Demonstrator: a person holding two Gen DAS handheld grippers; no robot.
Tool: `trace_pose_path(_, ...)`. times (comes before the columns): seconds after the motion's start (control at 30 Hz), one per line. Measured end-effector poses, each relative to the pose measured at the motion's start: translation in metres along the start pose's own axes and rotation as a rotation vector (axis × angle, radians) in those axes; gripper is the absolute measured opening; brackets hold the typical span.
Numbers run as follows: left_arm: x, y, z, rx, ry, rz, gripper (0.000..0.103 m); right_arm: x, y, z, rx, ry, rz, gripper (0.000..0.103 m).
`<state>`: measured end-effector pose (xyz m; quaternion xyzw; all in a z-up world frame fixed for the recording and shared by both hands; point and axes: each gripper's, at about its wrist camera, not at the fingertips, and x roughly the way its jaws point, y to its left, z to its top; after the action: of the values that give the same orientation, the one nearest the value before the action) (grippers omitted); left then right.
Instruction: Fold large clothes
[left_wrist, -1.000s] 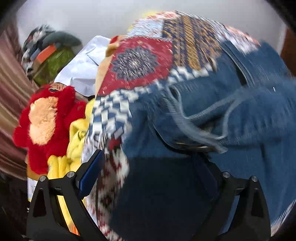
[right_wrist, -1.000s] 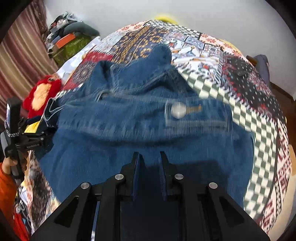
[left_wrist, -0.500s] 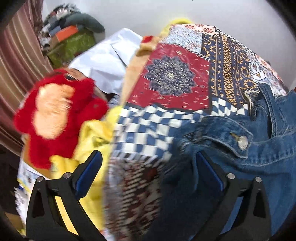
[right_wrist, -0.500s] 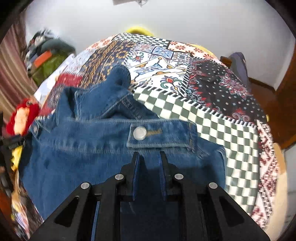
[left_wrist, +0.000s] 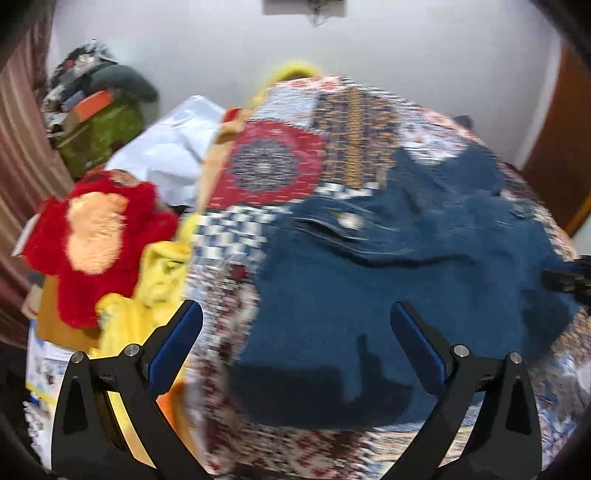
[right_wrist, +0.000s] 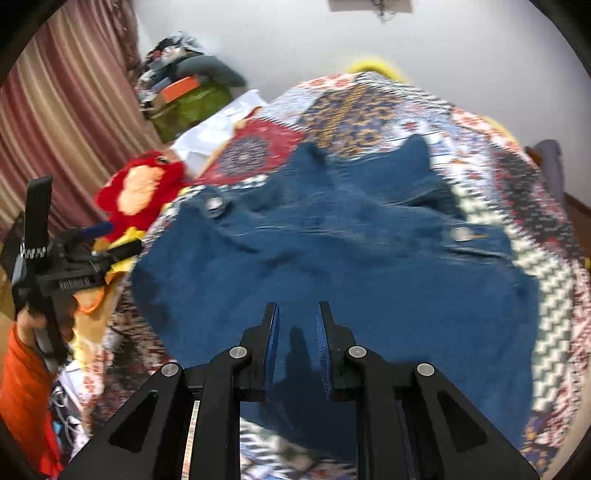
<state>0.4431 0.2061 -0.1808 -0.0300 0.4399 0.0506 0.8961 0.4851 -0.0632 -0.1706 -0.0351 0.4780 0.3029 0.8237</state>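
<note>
A blue denim jacket (left_wrist: 406, 266) (right_wrist: 332, 251) lies spread on the patchwork quilt (left_wrist: 273, 166) (right_wrist: 351, 118) that covers the bed. Its metal buttons show near the collar. My left gripper (left_wrist: 294, 308) hangs open and wide above the jacket's near left edge, with nothing between its blue pads. In the right wrist view the left gripper (right_wrist: 110, 240) sits at the far left, held by a hand in an orange sleeve (right_wrist: 22, 387). My right gripper (right_wrist: 297, 306) hovers over the jacket's near hem. Its jaws stand nearly together, with no cloth between them.
A red plush toy (left_wrist: 96, 229) (right_wrist: 140, 188) and yellow cloth (left_wrist: 159, 273) lie off the bed's left side. Behind them are a white sheet (left_wrist: 173, 147), a green bag with clutter (left_wrist: 99, 125) and a striped curtain (right_wrist: 74, 110). A white wall stands beyond the bed.
The left gripper let go of the denim it had close between its fingers. Both grippers drew back and up, and the whole jacket now shows lying on the quilt.
</note>
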Motion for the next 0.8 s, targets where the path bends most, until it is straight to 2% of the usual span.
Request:
trace_pose_path(0.1,0.006,-0.022,-0.003,0.017,0.012,-0.062,0.103,0.018,0.016,-0.004,-0.025,0.037,0.006,0.015)
trace_pose_path(0.23,0.028,-0.050,-0.008,0.049,0.051,-0.100,0.103,0.047,0.020,-0.011,-0.059,0.119,-0.053,0.015)
trace_pose_path(0.3,0.040,-0.060,-0.014,0.069,0.080,-0.084,0.103,0.046,0.017,-0.016,-0.085,0.105,-0.062,0.015)
trace_pose_path(0.43,0.056,-0.067,-0.032,0.128,0.100,-0.023,0.103,0.036,0.006,-0.029,-0.126,0.103,-0.138,0.015)
trace_pose_path(0.5,0.057,-0.060,-0.040,0.111,0.100,-0.034,0.103,0.035,-0.005,-0.036,-0.139,0.113,-0.174,0.015)
trace_pose_path(0.6,0.056,-0.048,-0.047,0.085,0.111,-0.009,0.103,0.026,-0.019,-0.046,-0.148,0.093,-0.144,0.015)
trace_pose_path(0.63,0.055,-0.043,-0.051,0.083,0.113,0.011,0.103,0.025,-0.020,-0.047,-0.149,0.095,-0.160,0.015)
trace_pose_path(0.67,0.054,-0.037,-0.052,0.082,0.116,0.017,0.103,0.023,-0.022,-0.049,-0.158,0.103,-0.222,0.015)
trace_pose_path(0.73,0.050,-0.028,-0.056,0.074,0.114,0.036,0.103,0.019,-0.027,-0.053,-0.158,0.098,-0.247,0.015)
trace_pose_path(0.8,0.045,-0.019,-0.059,0.076,0.108,0.098,0.103,0.015,-0.035,-0.057,-0.142,0.100,-0.289,0.015)
